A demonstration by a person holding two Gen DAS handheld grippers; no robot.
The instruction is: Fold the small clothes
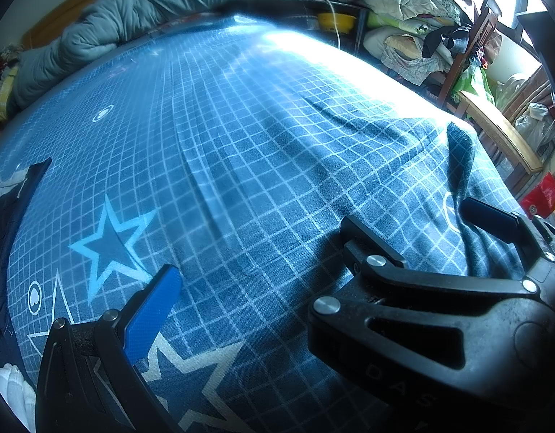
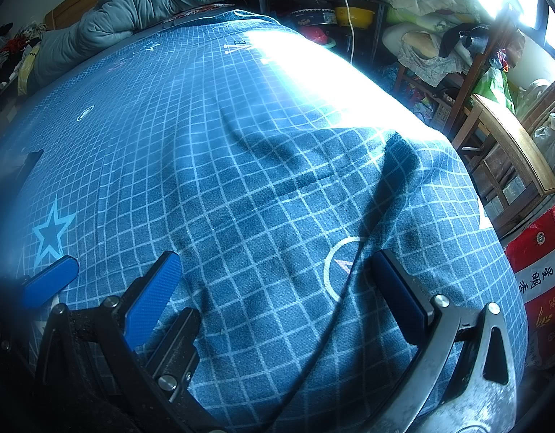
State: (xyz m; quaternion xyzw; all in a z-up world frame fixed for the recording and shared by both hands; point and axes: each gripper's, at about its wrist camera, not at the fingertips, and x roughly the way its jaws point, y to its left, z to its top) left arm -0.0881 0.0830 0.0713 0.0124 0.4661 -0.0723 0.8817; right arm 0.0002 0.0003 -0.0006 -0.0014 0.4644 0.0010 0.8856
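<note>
While both grippers hang low over the bed sheet (image 1: 241,126), neither is holding anything. The left gripper (image 1: 320,267) stands with its jaws spread wide, only checked sheet between them. The right gripper (image 2: 277,296) is likewise wide open over bare sheet. The two tools overlap: in the right wrist view a blue pad of the left one shows at the lower left of the frame.

The clothes lie off to the side. In the left wrist view a dark navy garment (image 1: 10,234) sits at the far left edge of the frame, partly cut off, and something white and ribbed, perhaps socks (image 1: 13,389), shows in the lower left corner. At the right of the frame a dark strip (image 1: 461,151) rises from the wrinkled sheet; we cannot tell whether it is a small piece of clothing or just a shadowed fold.

We judge this to be the reach for a piece, no fold yet begun. Next we need to swing the left gripper toward the navy garment, pinch one edge without catching the sheet beneath, and draw it to the middle of the bed where both grippers can spread it flat.
</note>
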